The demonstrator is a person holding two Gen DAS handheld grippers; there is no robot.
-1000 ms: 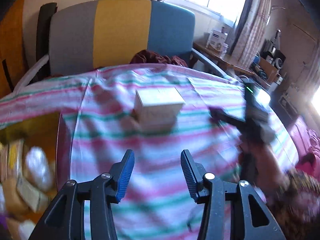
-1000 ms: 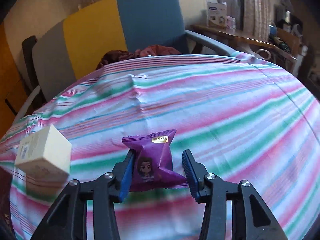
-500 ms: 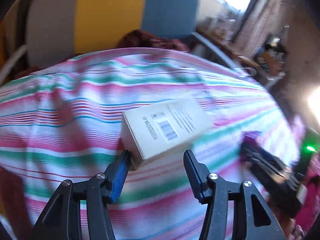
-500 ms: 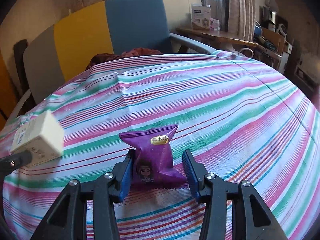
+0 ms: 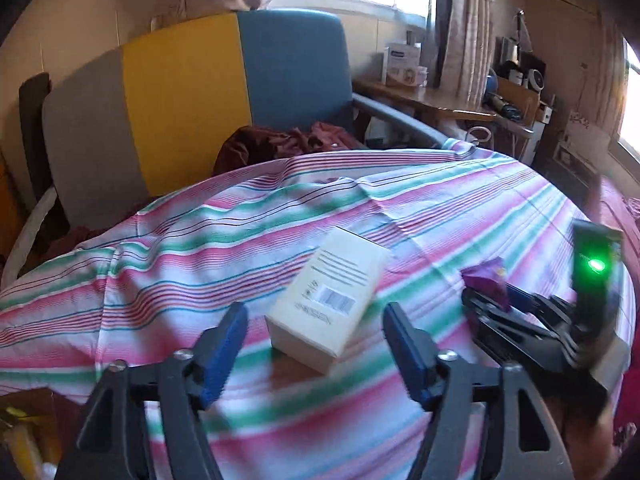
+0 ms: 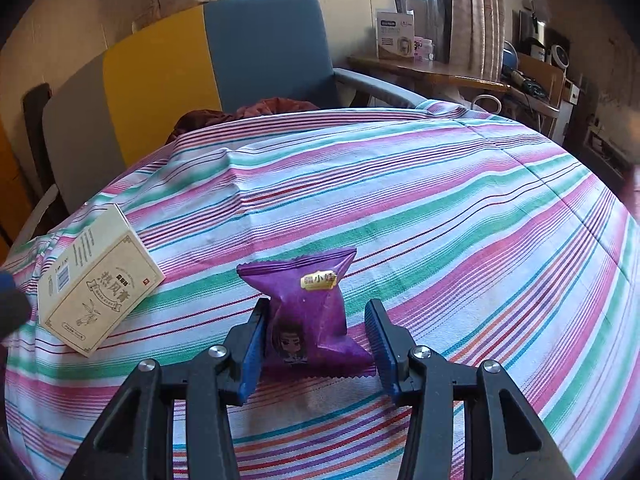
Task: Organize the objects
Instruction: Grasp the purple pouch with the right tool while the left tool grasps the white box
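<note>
Since a second ago my left tongs [image 5: 314, 344] are opening, with the cream box [image 5: 328, 300] loose between them on the striped counter [image 6: 440, 208], while at three o'clock my right tongs [image 6: 316, 340] clench the purple snack packet [image 6: 308, 312].

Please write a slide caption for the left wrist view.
Left gripper, jaws opening, around a cream box lying on the striped tablecloth.

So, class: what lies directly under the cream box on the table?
The cream box rests on the striped tablecloth. The cloth hides the table surface beneath it, and whatever the box contains is unseen.
</note>
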